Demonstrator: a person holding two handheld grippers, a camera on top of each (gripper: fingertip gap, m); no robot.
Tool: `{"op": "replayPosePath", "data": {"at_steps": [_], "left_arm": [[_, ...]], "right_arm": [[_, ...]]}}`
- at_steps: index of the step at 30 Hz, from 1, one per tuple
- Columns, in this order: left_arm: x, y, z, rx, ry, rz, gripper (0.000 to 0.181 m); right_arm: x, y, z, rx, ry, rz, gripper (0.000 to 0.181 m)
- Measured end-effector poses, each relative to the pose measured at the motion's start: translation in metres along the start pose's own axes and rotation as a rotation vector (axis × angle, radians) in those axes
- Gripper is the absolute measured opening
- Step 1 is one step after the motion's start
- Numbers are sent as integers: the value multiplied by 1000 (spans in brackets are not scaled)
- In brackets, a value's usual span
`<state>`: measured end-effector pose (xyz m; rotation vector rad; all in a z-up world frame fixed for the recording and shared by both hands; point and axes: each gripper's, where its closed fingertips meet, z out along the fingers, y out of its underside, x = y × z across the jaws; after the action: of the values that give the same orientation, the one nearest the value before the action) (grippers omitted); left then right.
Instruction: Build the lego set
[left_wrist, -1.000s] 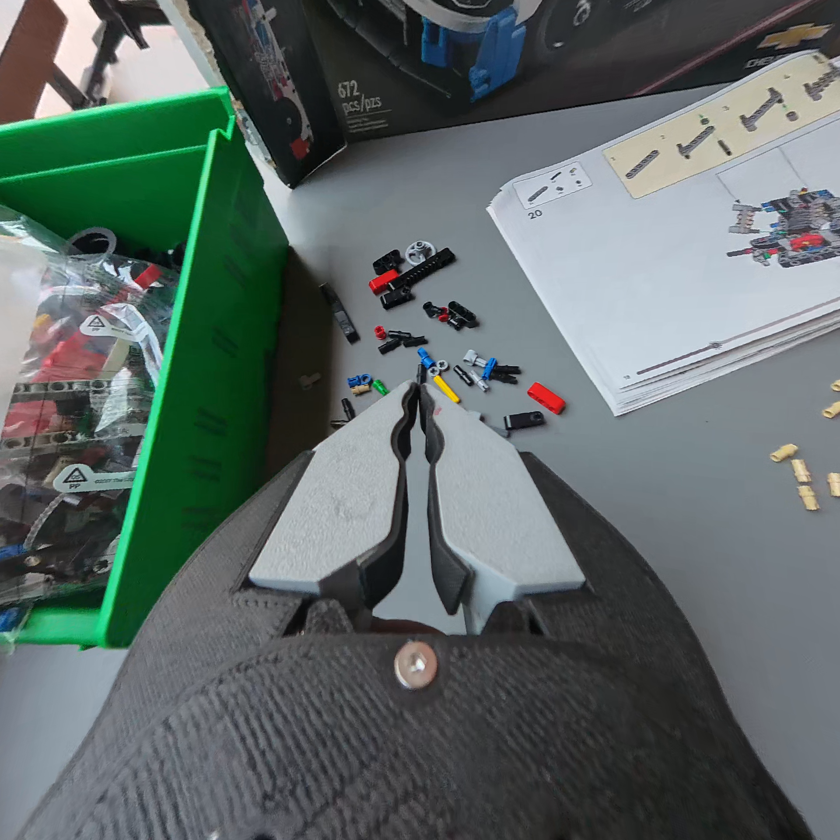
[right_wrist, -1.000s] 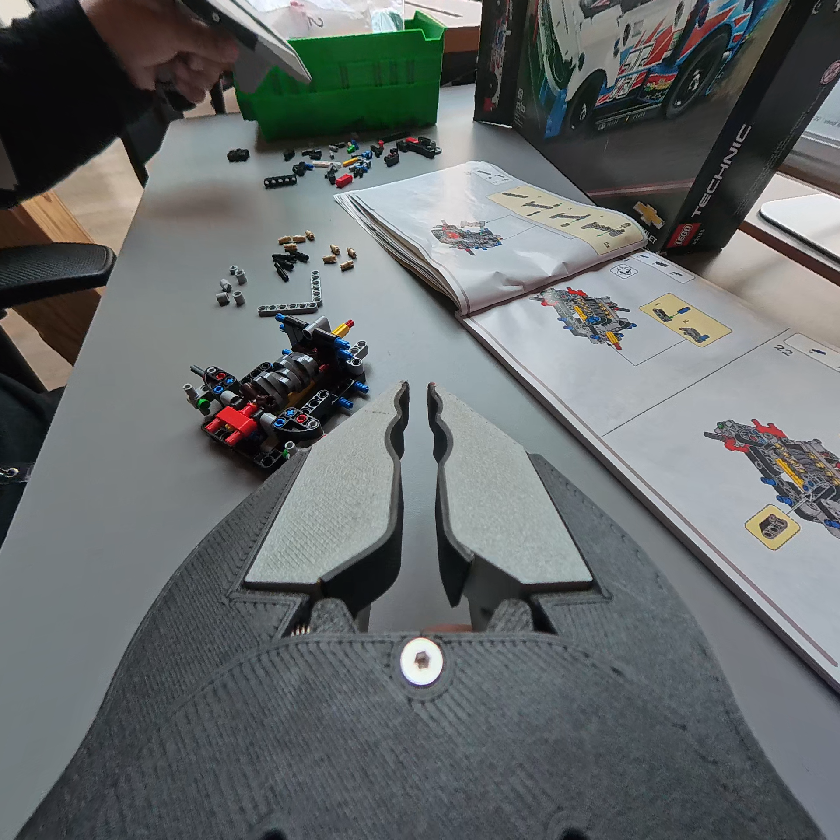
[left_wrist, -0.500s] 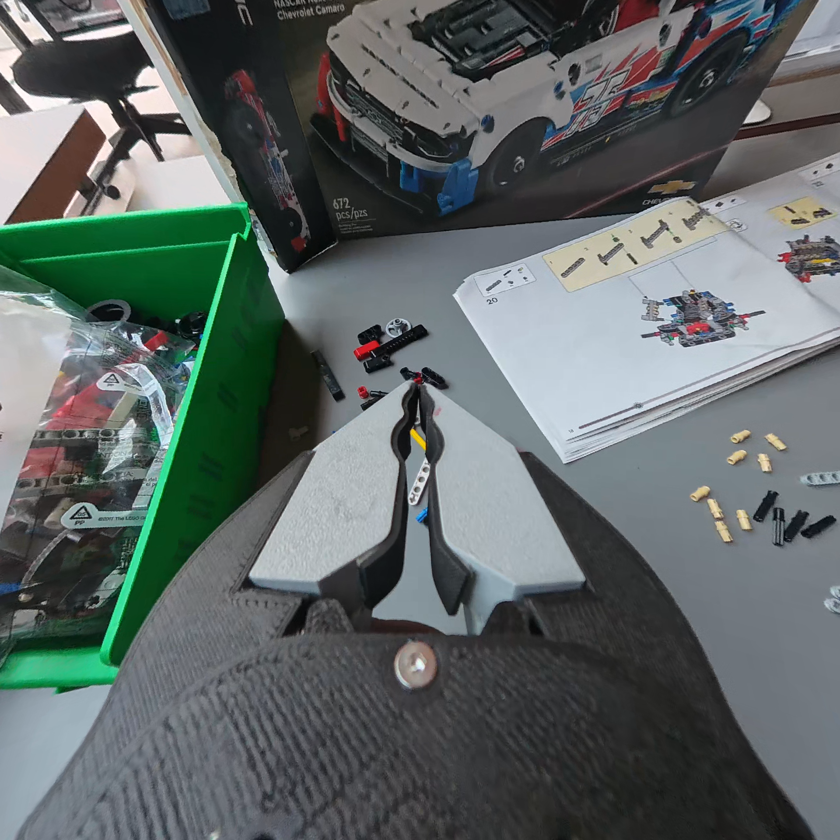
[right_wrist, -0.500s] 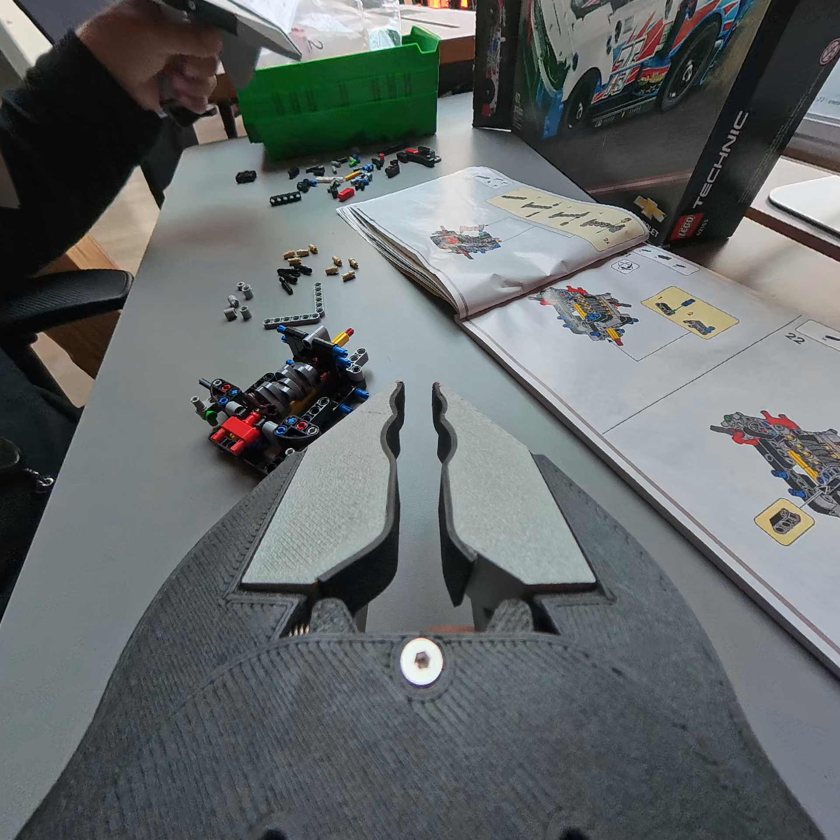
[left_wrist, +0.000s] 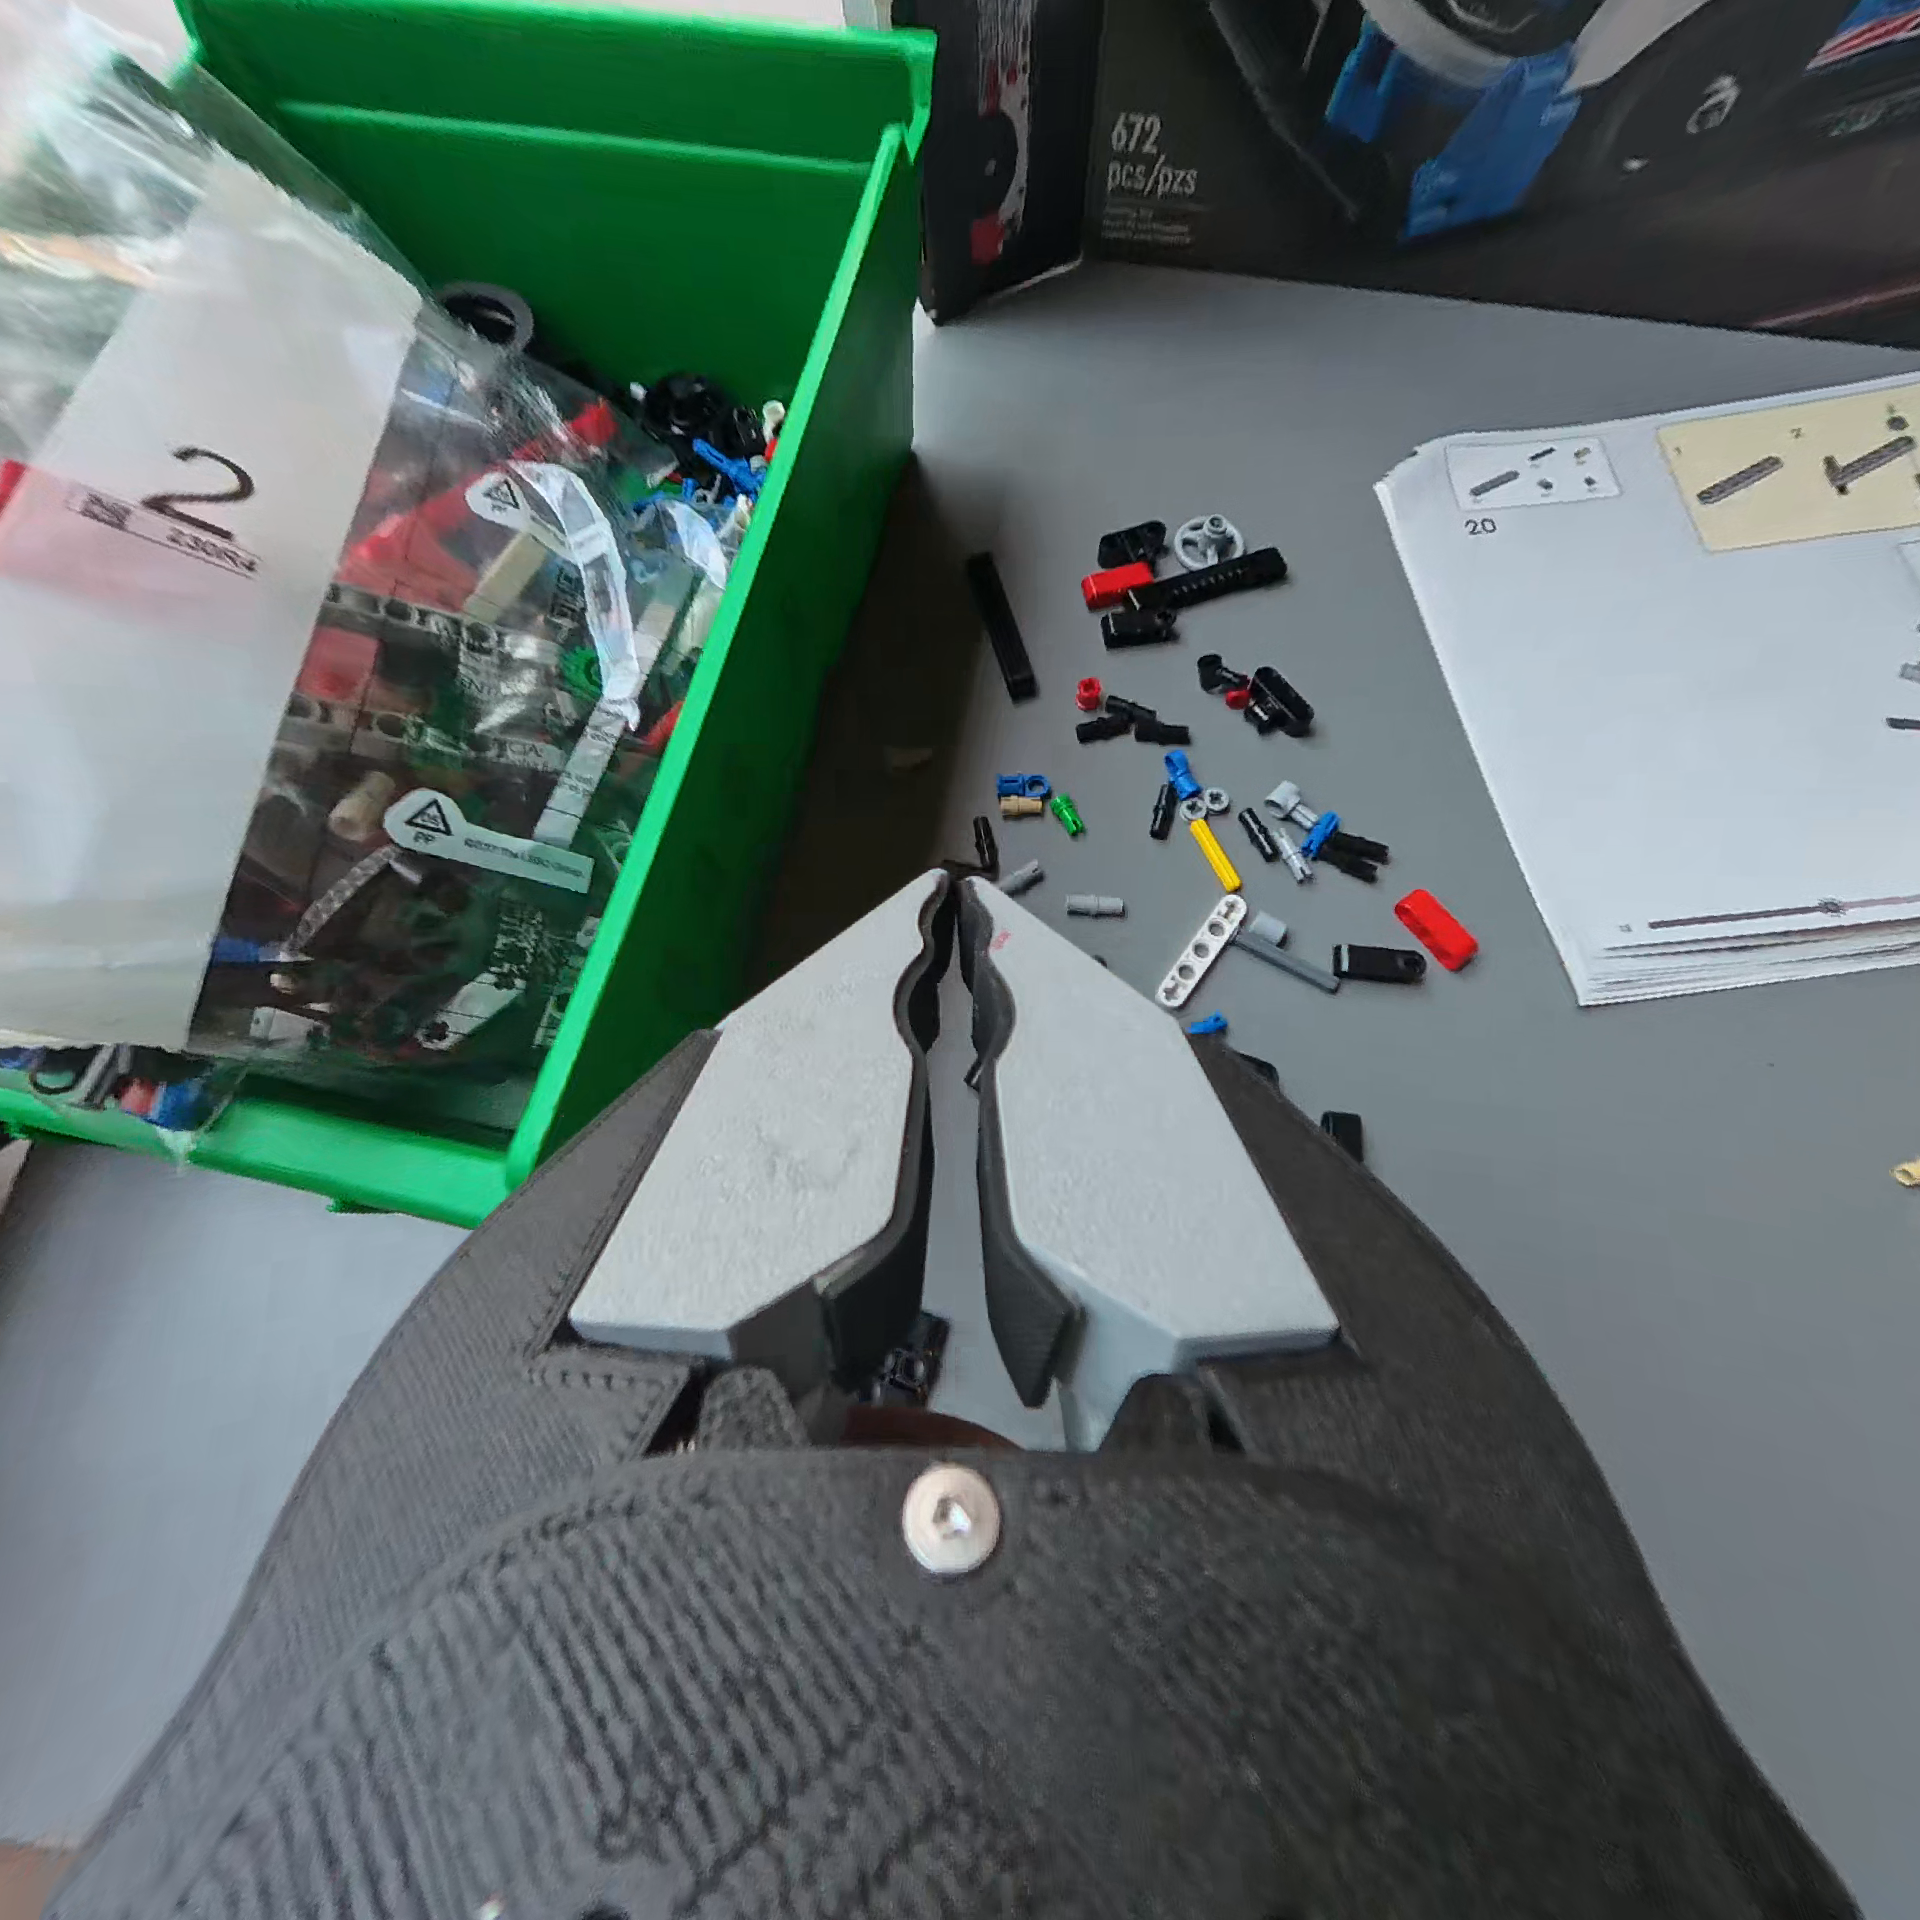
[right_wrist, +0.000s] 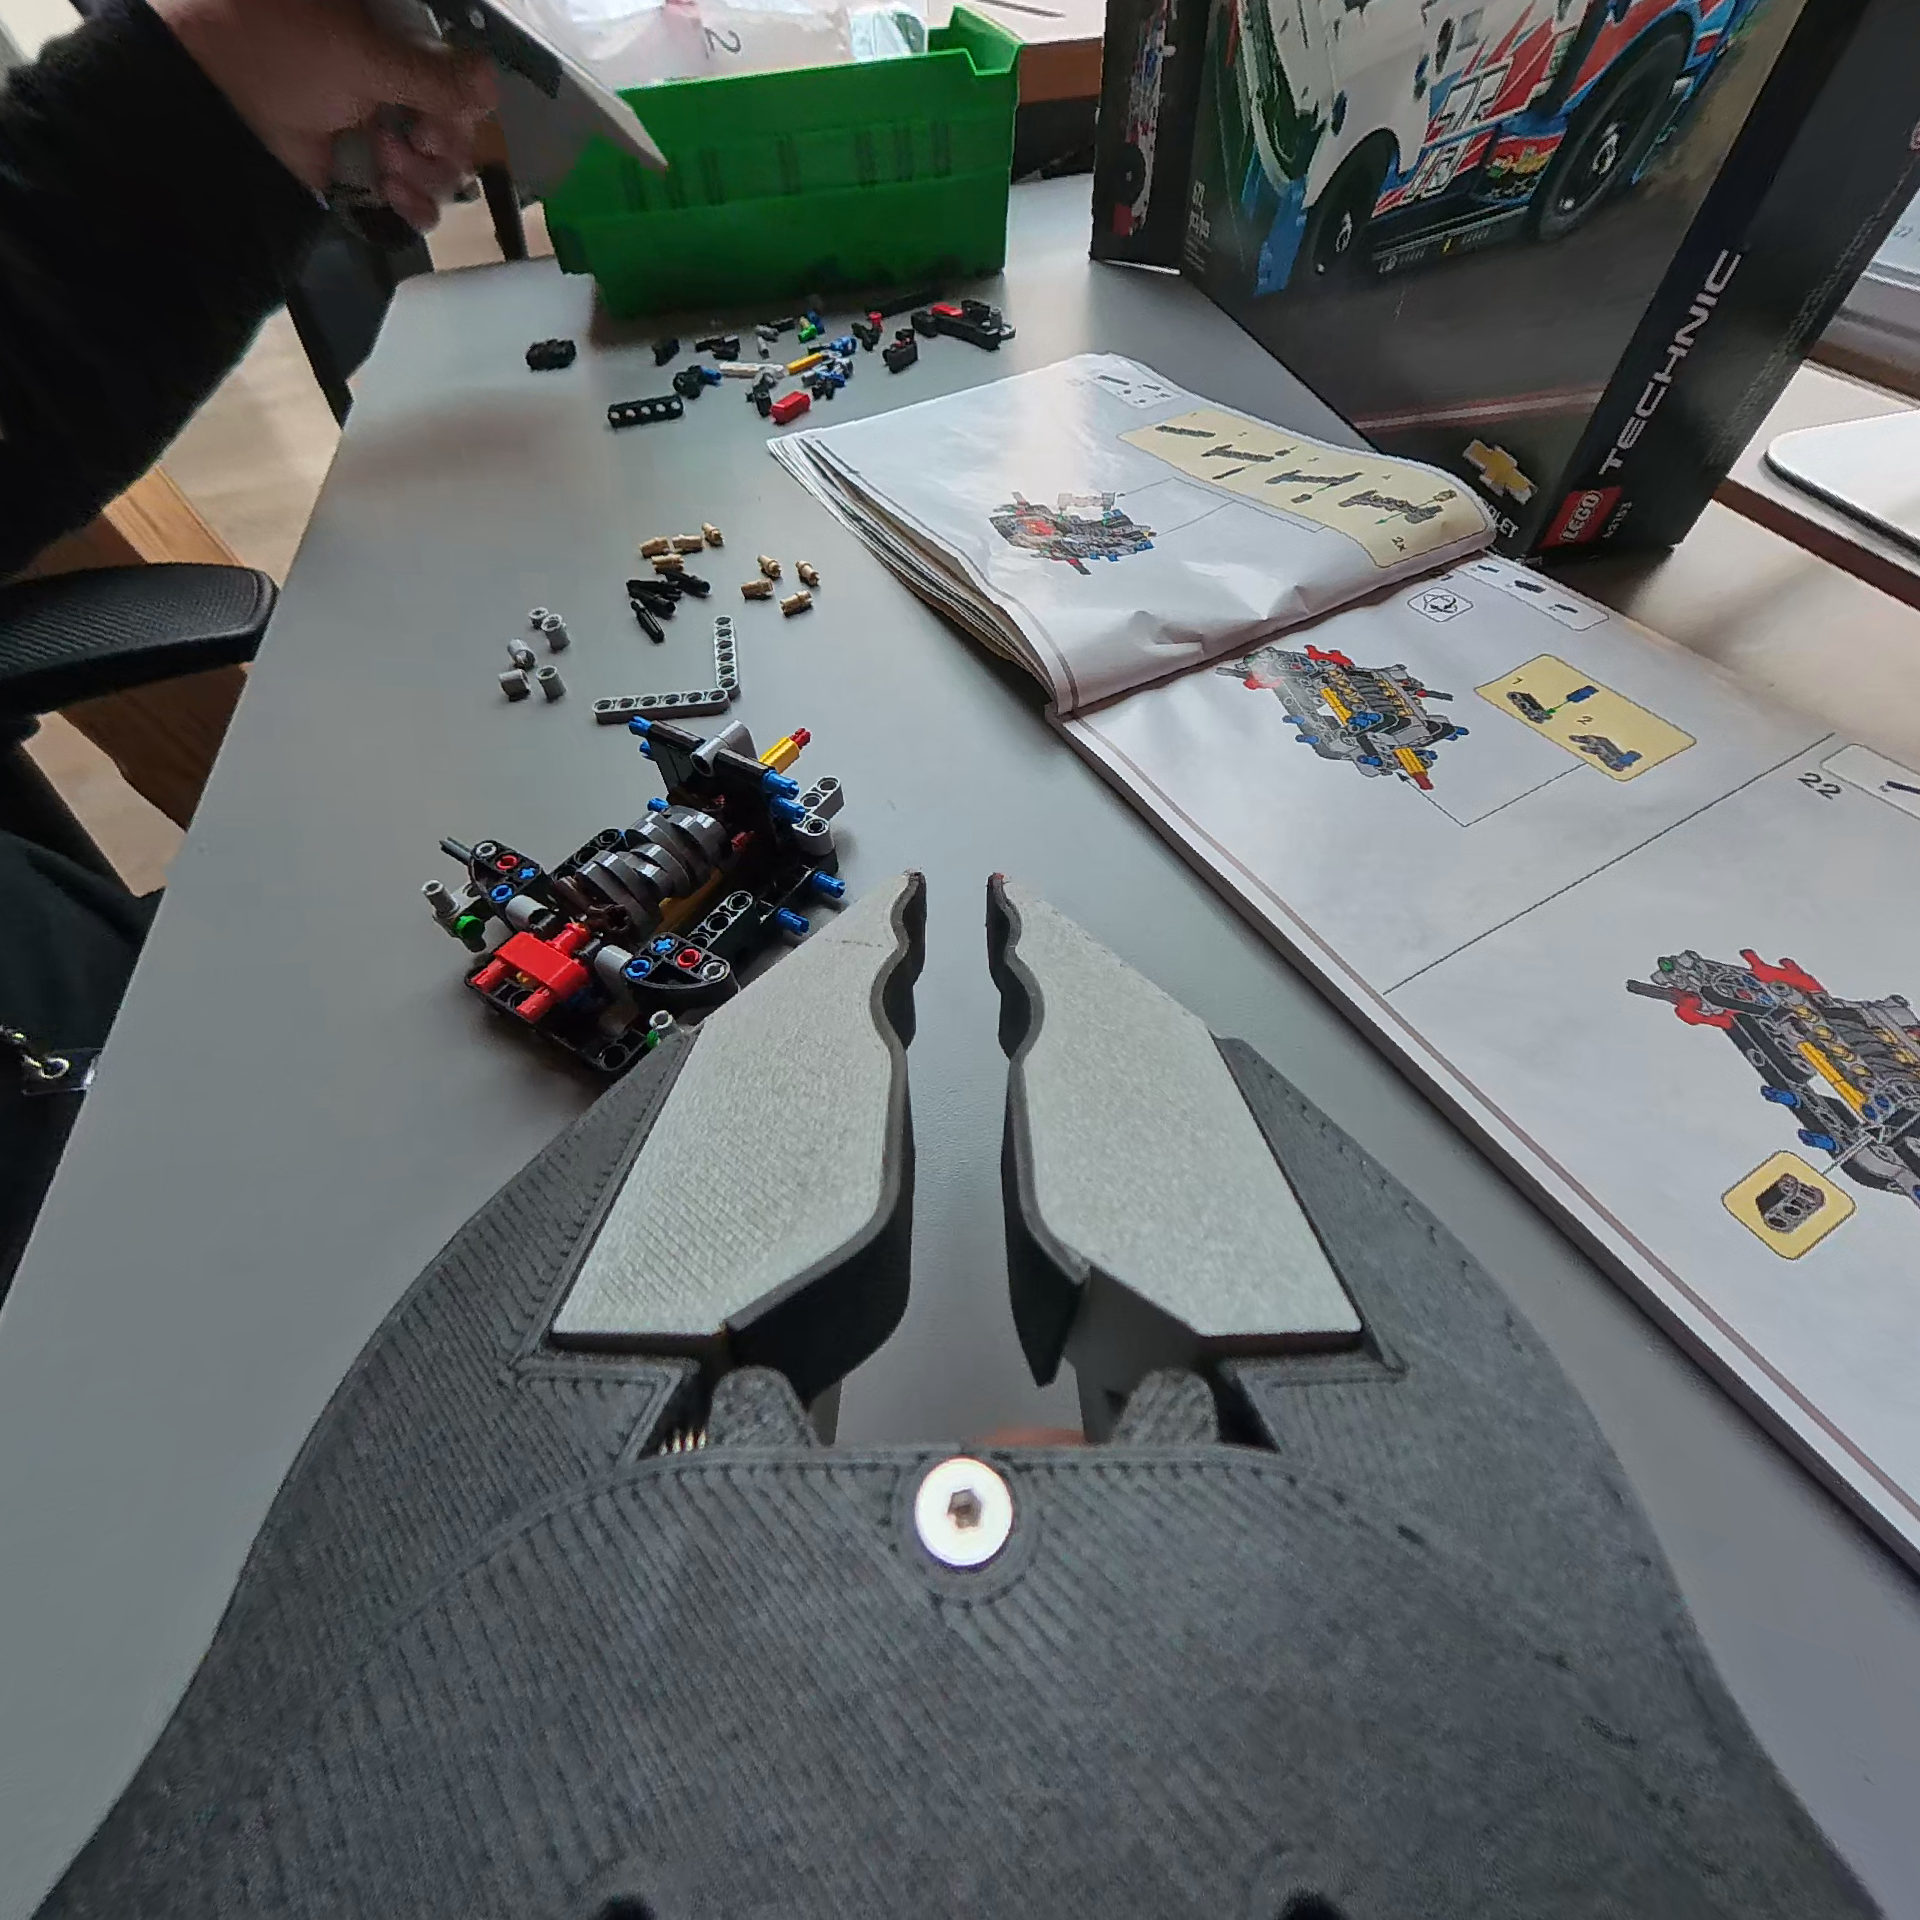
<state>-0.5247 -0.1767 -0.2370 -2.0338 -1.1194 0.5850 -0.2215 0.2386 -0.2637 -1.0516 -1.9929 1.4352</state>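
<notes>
My left gripper is shut and empty. It hangs over the grey table between the green bin and a scatter of small loose lego pieces. A red piece and a white thin beam lie to the right of its tips. My right gripper is slightly open and empty, just right of the partly built lego chassis. The left gripper also shows in the right wrist view, held by a hand near the bin.
The bin holds clear bags of parts. The open instruction booklet lies on the right, with the set's box behind it. A grey L-beam, tan pins and grey bushes lie beyond the chassis. A chair armrest is at the left. Left tips to right tips: about 50 cm. My left gripper's tips are some 15 cm from the red piece.
My left gripper lifted and tilted up from the loose pieces, then swung down and left, closer to the green bin. It stayed shut. My right gripper has barely moved.
</notes>
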Motion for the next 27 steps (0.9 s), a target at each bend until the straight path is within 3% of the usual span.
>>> {"op": "replayPosePath", "data": {"at_steps": [1, 5, 9, 13, 19, 27], "left_arm": [[0, 7, 5, -31, 8, -13, 0], [-14, 29, 23, -126, -52, 12, 3], [-10, 33, 35, -157, -14, -8, 9], [-22, 46, 49, -262, -79, 58, 11], [-17, 49, 57, -289, -64, 53, 15], [-18, 54, 58, -296, -57, 48, 5]], "right_arm": [[0, 0, 0, 1, 2, -1, 8], [0, 0, 0, 3, 11, -9, 8], [0, -1, 0, 4, 18, -18, 7], [-1, -1, 0, 3, 14, -24, 7], [-2, 0, 0, 2, 14, -35, 7], [-2, 0, 0, -1, 11, -35, 6]]}}
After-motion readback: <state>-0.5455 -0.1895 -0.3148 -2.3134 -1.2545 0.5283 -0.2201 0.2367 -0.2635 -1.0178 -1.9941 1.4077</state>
